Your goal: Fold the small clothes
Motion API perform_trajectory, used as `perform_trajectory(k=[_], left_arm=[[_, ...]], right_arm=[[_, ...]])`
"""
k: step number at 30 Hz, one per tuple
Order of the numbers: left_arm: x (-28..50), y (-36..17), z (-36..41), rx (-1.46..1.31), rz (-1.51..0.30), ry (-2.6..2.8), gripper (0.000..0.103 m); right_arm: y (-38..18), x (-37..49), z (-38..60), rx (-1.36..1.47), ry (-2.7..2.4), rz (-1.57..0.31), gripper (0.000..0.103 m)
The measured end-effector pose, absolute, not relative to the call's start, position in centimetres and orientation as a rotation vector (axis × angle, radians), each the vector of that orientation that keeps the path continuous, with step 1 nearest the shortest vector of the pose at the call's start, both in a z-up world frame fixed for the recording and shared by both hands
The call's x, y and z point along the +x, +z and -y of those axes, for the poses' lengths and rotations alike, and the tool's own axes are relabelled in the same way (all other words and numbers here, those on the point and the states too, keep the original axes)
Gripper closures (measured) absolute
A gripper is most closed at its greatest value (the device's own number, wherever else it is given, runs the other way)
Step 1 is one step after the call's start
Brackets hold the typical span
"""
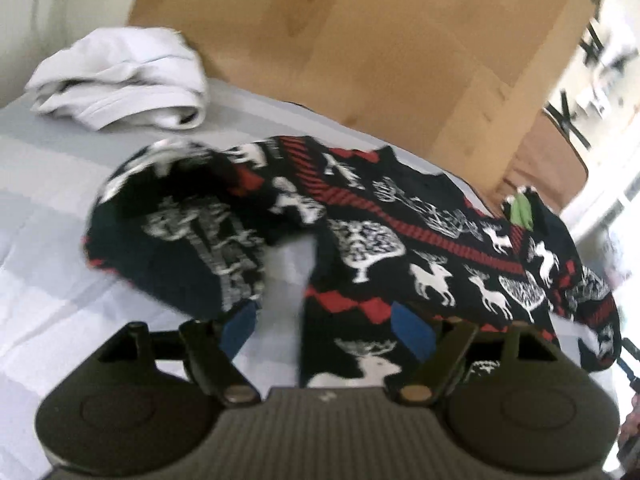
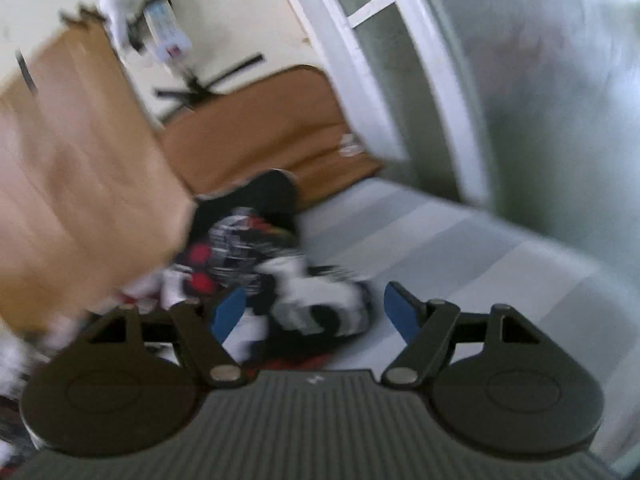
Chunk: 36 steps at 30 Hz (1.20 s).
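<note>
Both my left gripper (image 1: 326,322) and right gripper (image 2: 314,314) gape wide, empty; I'd pinch the patterned sweater (image 1: 400,248) hem squarely, both corners even.

Sweater (image 1: 400,240), white garment (image 1: 120,84) on bed (image 1: 52,184)

Both tongs, left tongs (image 1: 326,322) and right tongs (image 2: 314,314), look alike: blue pads (image 1: 412,330) tip black link arms pinned by brass-coloured rivets (image 2: 224,374), behind them two round black discs flanking a ribbed grey housing (image 2: 312,424).
</note>
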State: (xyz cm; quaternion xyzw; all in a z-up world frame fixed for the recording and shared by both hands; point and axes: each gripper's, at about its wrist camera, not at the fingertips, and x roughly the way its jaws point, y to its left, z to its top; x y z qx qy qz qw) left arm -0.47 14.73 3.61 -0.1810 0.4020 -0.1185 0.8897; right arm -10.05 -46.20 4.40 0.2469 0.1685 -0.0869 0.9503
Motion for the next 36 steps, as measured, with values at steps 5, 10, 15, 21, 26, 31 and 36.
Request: perform_trajectory(k=[5, 10, 15, 21, 26, 31, 36], left_arm=[[-1.2, 3.1, -15.9, -0.383, -0.844, -0.227, 0.026], [-1.1, 3.3, -16.3, -0.352, -0.813, -0.236, 0.027], [-0.6, 3.7, -15.9, -0.32, -0.724, -0.319, 0.028], [1.4, 1.5, -16.0, -0.328, -0.671, -0.38, 0.027], [1.0, 1.0, -15.8, -0.311, -0.646, -0.401, 0.026], [1.3, 0.7, -16.7, -0.36, -0.654, -0.427, 0.026], [1.3, 0.7, -16.8, -0.375, -0.655, -0.44, 0.019]], right_arm=[[2.9, -7.9, 43.8, 0.479, -0.151, -0.396, 0.022], [2.3, -5.9, 41.6, 0.22, -0.339, -0.513, 0.085], [6.6, -5.3, 37.7, 0.242, -0.033, -0.5, 0.088], [11.7, 1.5, 27.5, 0.252, 0.392, -0.52, 0.088], [12.0, 9.3, 17.3, 0.255, 0.563, -0.628, 0.087], [8.2, 13.9, 10.2, 0.232, 0.621, -0.811, 0.073], [10.4, 11.8, 17.3, 0.251, 0.483, -0.609, 0.046]])
